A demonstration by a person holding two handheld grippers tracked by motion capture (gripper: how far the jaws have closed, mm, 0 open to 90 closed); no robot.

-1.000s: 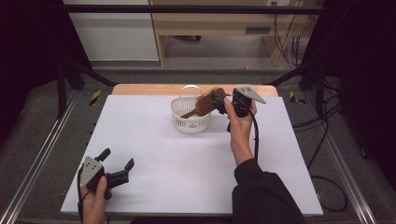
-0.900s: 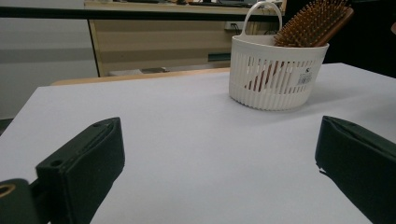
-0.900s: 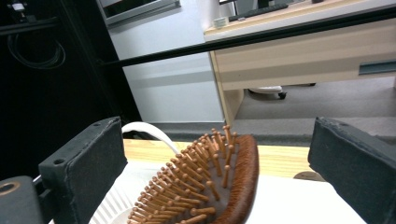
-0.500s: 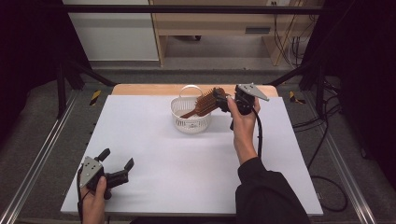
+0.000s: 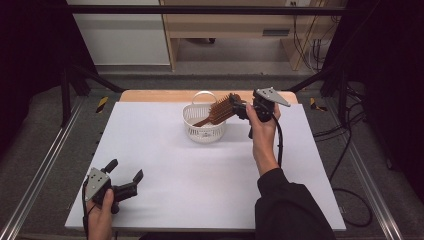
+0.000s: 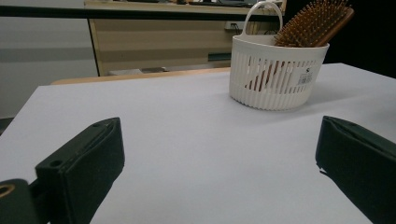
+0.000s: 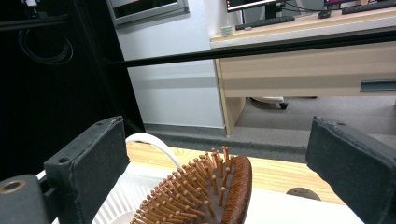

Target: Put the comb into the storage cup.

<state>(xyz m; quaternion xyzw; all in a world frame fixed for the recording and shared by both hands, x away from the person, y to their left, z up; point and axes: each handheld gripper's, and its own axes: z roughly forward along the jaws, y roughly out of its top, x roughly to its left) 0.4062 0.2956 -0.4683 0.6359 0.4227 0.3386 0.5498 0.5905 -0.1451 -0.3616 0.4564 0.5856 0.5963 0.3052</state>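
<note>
A white slatted basket (image 5: 204, 129) with a loop handle stands at the back middle of the white table. A brown wooden hairbrush (image 5: 221, 110) leans in it, handle down and bristled head sticking up over the right rim. My right gripper (image 5: 239, 107) is held above the table just right of the brush head and is open. In the right gripper view the brush head (image 7: 205, 196) lies low between the wide-apart jaws of the right gripper (image 7: 217, 135), touching neither. My left gripper (image 5: 125, 171) rests open at the table's front left. The left gripper (image 6: 219, 140) faces the basket (image 6: 275, 74) and brush (image 6: 313, 23) from afar.
The white table top (image 5: 200, 175) stretches between the two grippers. A wooden strip (image 5: 150, 96) runs along its far edge. Beyond stand a wooden desk (image 5: 235, 25) and loose cables (image 5: 345, 135) on the floor at the right.
My right gripper has drifted slightly to the right and back from the brush head. The brush stays leaning in the basket. The left gripper has not moved.
</note>
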